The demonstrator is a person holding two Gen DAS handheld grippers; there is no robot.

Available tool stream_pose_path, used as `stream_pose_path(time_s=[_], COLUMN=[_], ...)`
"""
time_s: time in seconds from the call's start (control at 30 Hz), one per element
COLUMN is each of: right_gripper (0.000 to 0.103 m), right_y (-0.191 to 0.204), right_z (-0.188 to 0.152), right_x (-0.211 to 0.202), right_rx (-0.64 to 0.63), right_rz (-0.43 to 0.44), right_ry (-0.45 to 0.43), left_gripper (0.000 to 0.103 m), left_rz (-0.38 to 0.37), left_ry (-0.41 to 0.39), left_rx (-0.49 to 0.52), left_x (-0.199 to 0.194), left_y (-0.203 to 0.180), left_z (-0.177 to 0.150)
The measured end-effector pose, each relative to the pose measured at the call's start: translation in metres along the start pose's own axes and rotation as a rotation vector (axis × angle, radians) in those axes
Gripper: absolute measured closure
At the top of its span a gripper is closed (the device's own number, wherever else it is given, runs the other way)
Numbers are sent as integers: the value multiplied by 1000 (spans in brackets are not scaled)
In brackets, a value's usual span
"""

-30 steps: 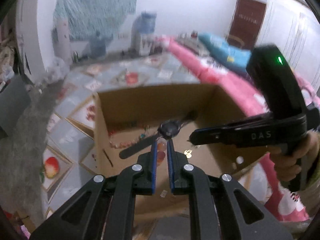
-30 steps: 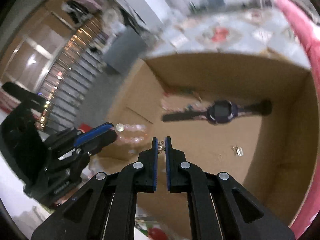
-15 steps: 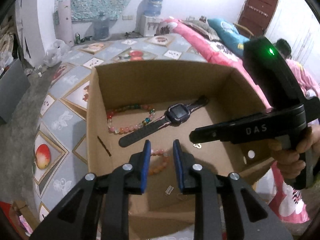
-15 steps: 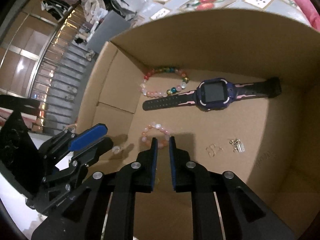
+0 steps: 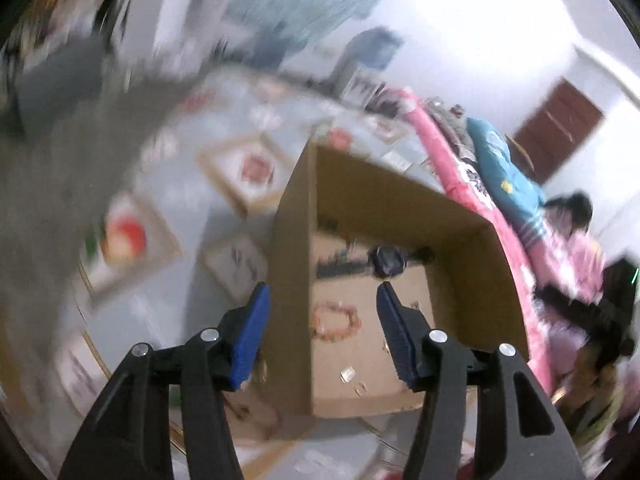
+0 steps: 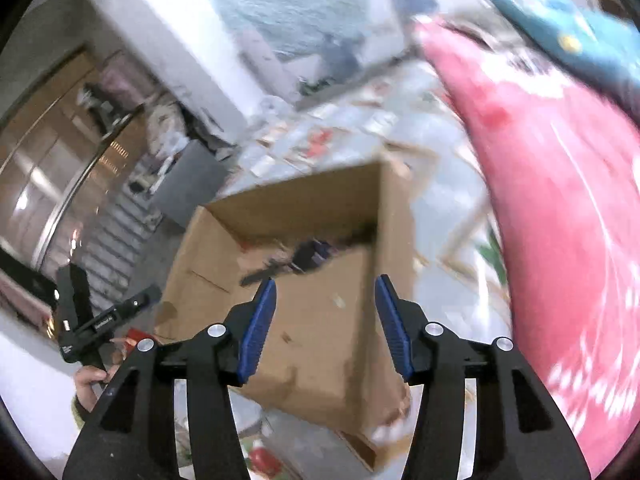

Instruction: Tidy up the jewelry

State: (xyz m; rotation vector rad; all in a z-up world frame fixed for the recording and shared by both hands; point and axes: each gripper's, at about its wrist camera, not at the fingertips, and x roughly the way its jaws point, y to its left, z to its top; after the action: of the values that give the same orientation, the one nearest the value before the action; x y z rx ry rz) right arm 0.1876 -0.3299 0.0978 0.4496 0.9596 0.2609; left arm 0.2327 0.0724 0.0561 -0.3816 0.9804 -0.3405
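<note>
Left gripper (image 5: 322, 300): jaws just opened, now spread, empty; pink bead bracelet (image 5: 335, 321) dropped on cardboard box (image 5: 400, 200) floor, near watch (image 5: 386, 261). Right gripper (image 6: 325, 294): likewise opened, empty, pulled back outside box. Both deliveries look done; next piece due.

The cardboard box (image 5: 400, 208) is plain brown. Inside lie a pink-orange bead bracelet (image 5: 335, 321) and a dark watch (image 5: 386, 261). The floor tiles (image 5: 248, 168) are pale grey with red-fruit pictures. The bedspread (image 6: 560, 184) is pink. The fingers (image 5: 250, 330) carry blue pads.
</note>
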Motion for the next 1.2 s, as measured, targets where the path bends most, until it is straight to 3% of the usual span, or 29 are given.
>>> stream_pose_path(time_s=[0.1, 0.23, 0.33, 0.53, 0.9, 1.2], right_gripper=[54, 51, 51, 52, 52, 52], right_y=[-20, -15, -10, -9, -15, -18], right_z=[-20, -32, -32, -35, -72, -107], right_x=[18, 43, 47, 39, -4, -10], right_rx=[58, 43, 28, 22, -3, 19], right_rz=[-7, 33, 8, 13, 57, 51], right_ry=[87, 181, 182, 162, 113, 115], left_gripper=[49, 48, 48, 48, 48, 48], left_rz=[-8, -64, -8, 35, 2, 22], left_ry=[46, 94, 78, 64, 7, 19], left_rx=[-90, -121, -84, -51, -46, -62], left_x=[14, 25, 23, 11, -47, -56], left_y=[14, 9, -2, -14, -28, -23], left_z=[-8, -19, -22, -33, -90, -129])
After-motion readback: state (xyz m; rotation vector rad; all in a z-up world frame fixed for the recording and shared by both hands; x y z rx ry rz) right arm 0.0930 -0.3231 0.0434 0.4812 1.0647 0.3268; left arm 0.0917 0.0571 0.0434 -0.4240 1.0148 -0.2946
